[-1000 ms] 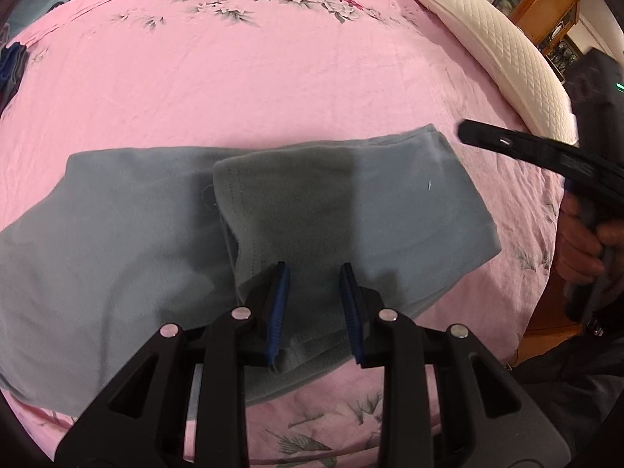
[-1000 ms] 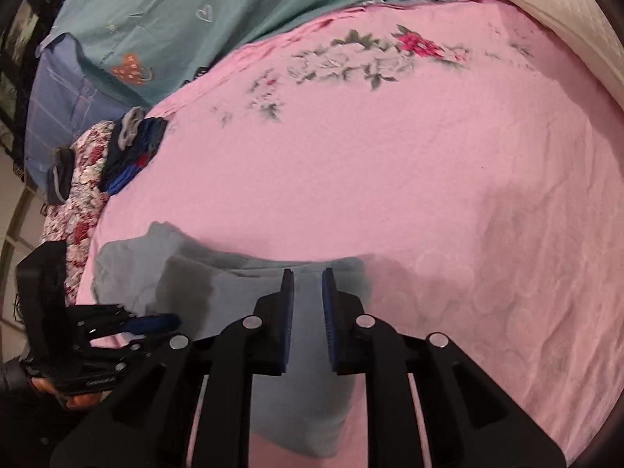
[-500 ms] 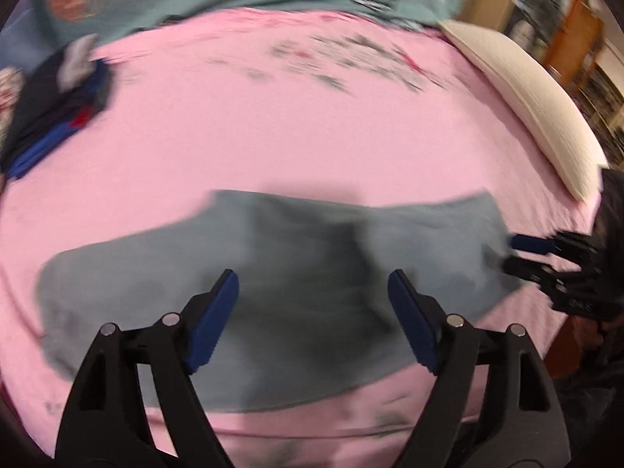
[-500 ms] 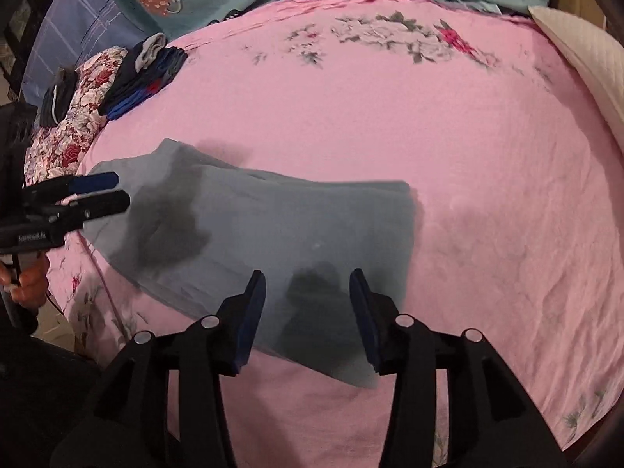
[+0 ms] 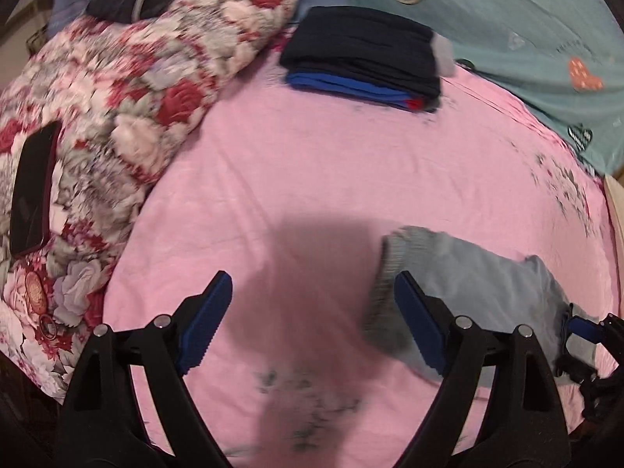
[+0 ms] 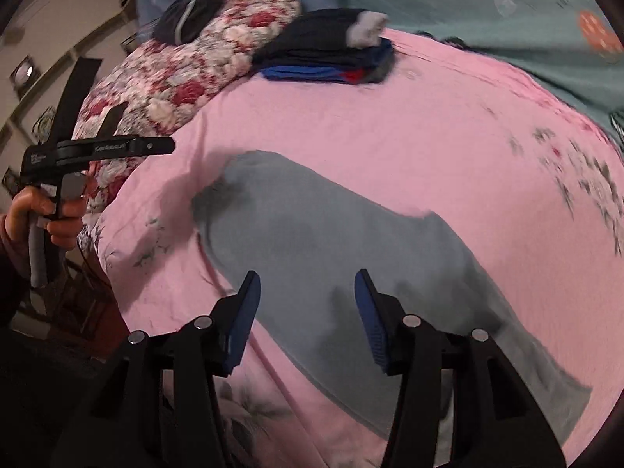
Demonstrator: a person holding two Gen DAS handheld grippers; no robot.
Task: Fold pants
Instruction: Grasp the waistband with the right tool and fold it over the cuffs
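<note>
Folded grey pants [image 6: 351, 249] lie flat on the pink bedsheet [image 6: 448, 136]. In the left wrist view only their ribbed end [image 5: 464, 273] shows at the right. My left gripper [image 5: 312, 312] is open wide and empty, over bare sheet left of the pants. It also shows in the right wrist view [image 6: 117, 148], held off the bed's left edge. My right gripper [image 6: 308, 312] is open and empty, hovering above the near part of the pants. Its blue tips show at the far right of the left wrist view [image 5: 581, 329].
A stack of folded dark and blue clothes [image 5: 366, 58] sits at the far side of the bed. A red floral quilt [image 5: 117, 97] with a black phone [image 5: 33, 191] on it lies to the left. A teal blanket [image 5: 507, 31] lies behind.
Both grippers have let go of the pants and opened. The left gripper swung left, away from the pants toward the quilt. The right gripper pulled back and turned left.
</note>
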